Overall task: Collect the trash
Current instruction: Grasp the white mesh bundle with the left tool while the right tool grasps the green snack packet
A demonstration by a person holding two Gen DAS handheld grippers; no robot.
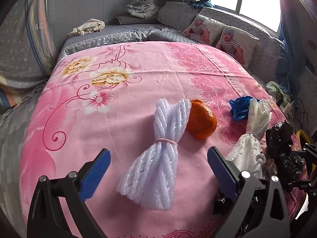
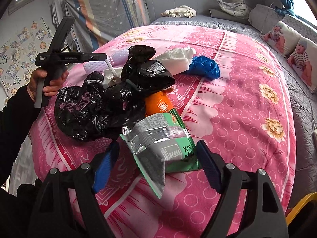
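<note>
Trash lies on a pink flowered blanket (image 1: 111, 119). A white foam net bundle (image 1: 156, 152) tied with a pink band lies between the fingers of my open left gripper (image 1: 158, 170), apart from both pads. Behind it sit an orange (image 1: 202, 119), a crumpled blue glove (image 1: 239, 107) and a white glove (image 1: 257, 117). My right gripper (image 2: 158, 164) stands open around a green and silver wrapper (image 2: 162, 142), not pressing it. A crumpled black bag (image 2: 111, 103) lies just beyond, partly over the orange (image 2: 158, 103). A hand holds the left gripper (image 2: 59, 59) at the far left.
Grey bedding (image 1: 122, 31) with a tiger plush (image 1: 142, 4) and baby-print pillows (image 1: 229, 39) lines the far side. A folded quilt (image 1: 21, 45) leans at the left. Cables (image 1: 297, 107) and a yellow rim (image 2: 301, 204) sit off the blanket's right edge.
</note>
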